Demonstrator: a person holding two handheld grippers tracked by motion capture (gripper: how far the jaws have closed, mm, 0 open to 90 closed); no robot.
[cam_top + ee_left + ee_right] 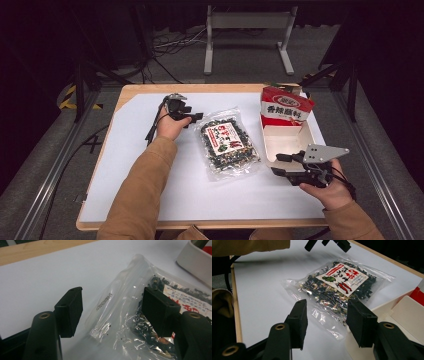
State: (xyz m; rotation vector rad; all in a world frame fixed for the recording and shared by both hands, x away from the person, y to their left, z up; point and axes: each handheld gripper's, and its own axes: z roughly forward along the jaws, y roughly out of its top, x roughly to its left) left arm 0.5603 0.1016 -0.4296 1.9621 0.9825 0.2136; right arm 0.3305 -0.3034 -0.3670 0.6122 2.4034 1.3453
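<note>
A clear bag of dark dried food (pixel 229 142) with a red and white label lies flat at the table's middle. My left gripper (pixel 195 117) hovers at the bag's far left corner, open. In the left gripper view, the bag's clear sealed edge (pixel 112 305) lies between and below the jaws of that gripper (pixel 112 302), and neither pad presses on it. My right gripper (pixel 279 164) is open at the near left corner of a white box (pixel 287 140) and points toward the bag. In the right gripper view, the bag (pixel 339 285) lies ahead of this gripper (pixel 327 307).
A red and white packet (pixel 285 107) stands upright at the far end of the white box (pixel 407 312). A white sheet (pixel 150 170) covers the wooden table. A tan sleeve (pixel 140 200) reaches in from the near edge. The left gripper (pixel 329 243) is seen beyond the bag.
</note>
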